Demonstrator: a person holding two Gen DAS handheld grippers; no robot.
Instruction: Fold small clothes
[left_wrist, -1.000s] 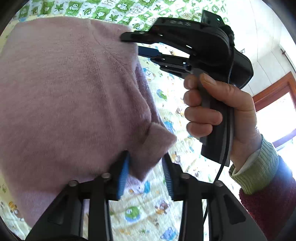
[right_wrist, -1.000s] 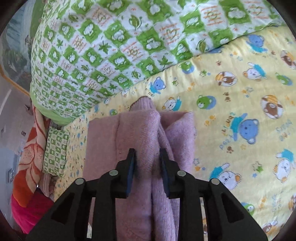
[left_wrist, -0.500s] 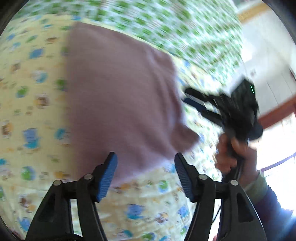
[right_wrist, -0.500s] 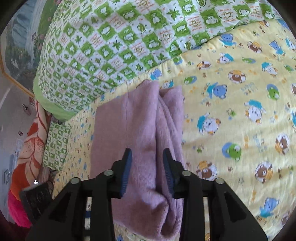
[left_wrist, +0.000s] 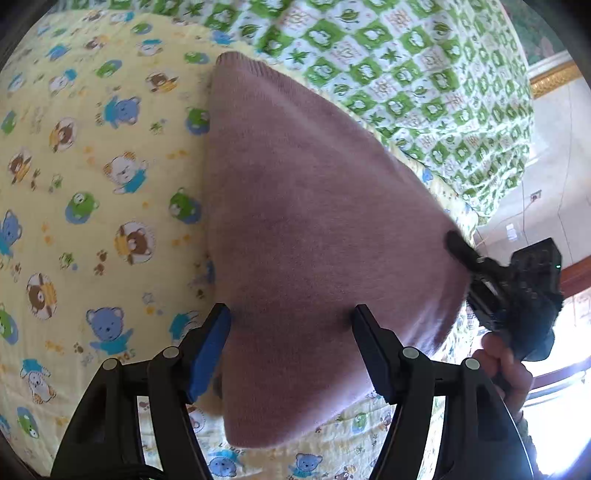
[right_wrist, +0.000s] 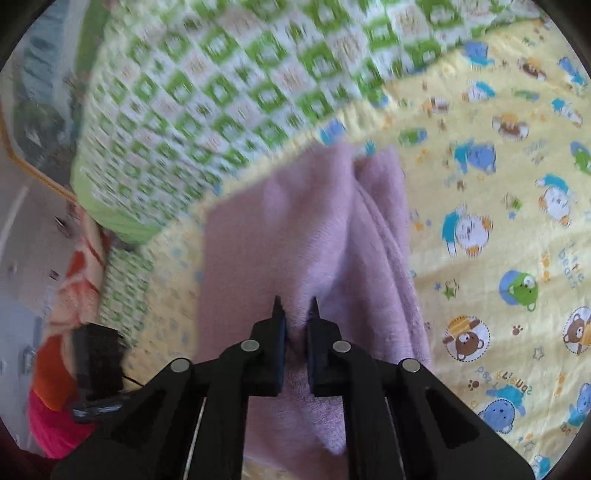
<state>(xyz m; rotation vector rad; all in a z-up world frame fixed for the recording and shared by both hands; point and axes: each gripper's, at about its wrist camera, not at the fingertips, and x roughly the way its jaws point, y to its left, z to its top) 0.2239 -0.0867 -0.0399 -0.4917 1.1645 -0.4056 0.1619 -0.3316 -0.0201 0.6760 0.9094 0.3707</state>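
Observation:
A small pink knitted garment (left_wrist: 314, 221) lies folded on a yellow bear-print sheet (left_wrist: 92, 184). My left gripper (left_wrist: 291, 332) is open, its jaws standing wide over the near edge of the garment and holding nothing. In the right wrist view the same garment (right_wrist: 306, 229) lies in a long fold, and my right gripper (right_wrist: 295, 317) is nearly closed, pinching a ridge of the pink fabric. The right gripper also shows in the left wrist view (left_wrist: 458, 245) at the garment's right corner.
A green-and-white checked quilt (left_wrist: 406, 66) lies bunched beyond the garment, also in the right wrist view (right_wrist: 221, 92). Orange and red cloth (right_wrist: 62, 332) sits at the bed's left edge. Wall and a wooden frame (left_wrist: 576, 273) are to the right.
My left gripper has let go of the garment's corner and opened wide, pulling back over the near edge. My right gripper opened briefly, then closed on a ridge of the fabric.

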